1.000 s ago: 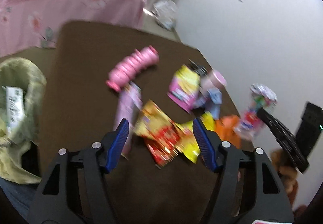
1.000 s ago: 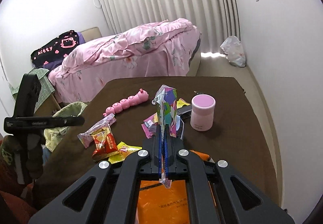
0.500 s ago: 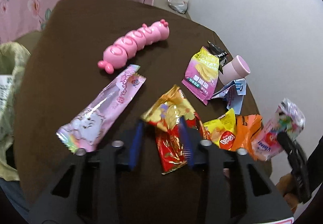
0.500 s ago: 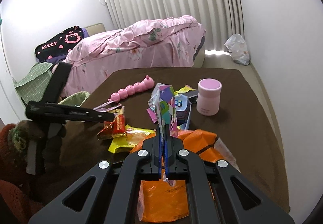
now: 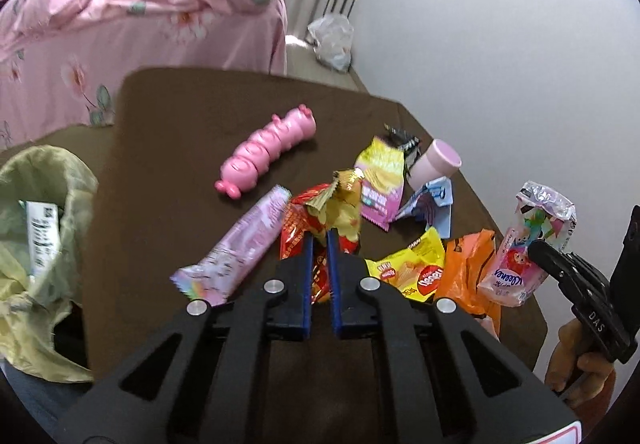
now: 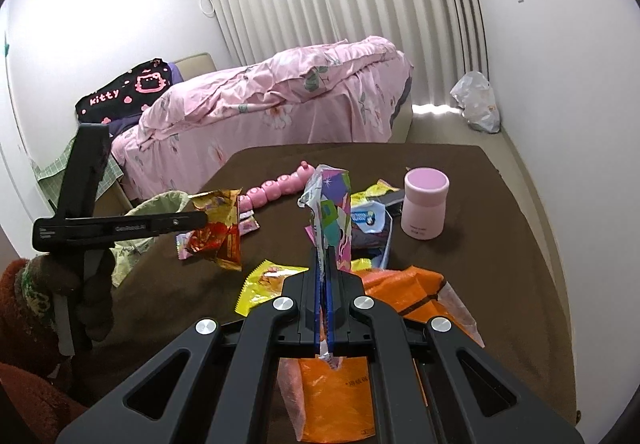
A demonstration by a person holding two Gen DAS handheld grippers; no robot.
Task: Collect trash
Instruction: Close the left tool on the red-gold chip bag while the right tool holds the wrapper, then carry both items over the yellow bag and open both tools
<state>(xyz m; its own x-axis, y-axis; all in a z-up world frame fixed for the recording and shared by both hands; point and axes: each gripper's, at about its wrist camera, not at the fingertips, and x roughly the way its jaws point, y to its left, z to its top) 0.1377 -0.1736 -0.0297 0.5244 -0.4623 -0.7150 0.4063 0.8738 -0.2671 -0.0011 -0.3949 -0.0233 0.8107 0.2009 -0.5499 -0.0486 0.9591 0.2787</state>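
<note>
My left gripper (image 5: 319, 240) is shut on a red and gold snack wrapper (image 5: 320, 212) and holds it above the brown table (image 5: 180, 116); the wrapper also shows in the right wrist view (image 6: 218, 230). My right gripper (image 6: 325, 256) is shut on a pink tissue pack wrapper (image 6: 330, 204), held upright above the table; it shows in the left wrist view (image 5: 528, 244). On the table lie a long pink wrapper (image 5: 236, 248), a yellow wrapper (image 5: 416, 268), an orange bag (image 5: 468, 264) and a pink and yellow chip bag (image 5: 380, 184). A bin with a green liner (image 5: 36, 244) stands at the table's left.
A pink caterpillar toy (image 5: 268, 156), a pink cup (image 5: 434, 164) and a blue and white wrapper (image 5: 432, 204) are on the table. A pink bed (image 6: 280, 100) stands behind it. A white plastic bag (image 6: 476, 102) lies on the floor by the wall.
My left gripper came down over the red and gold wrapper, shut on it and lifted it off the table. My right gripper kept hold of the tissue pack wrapper.
</note>
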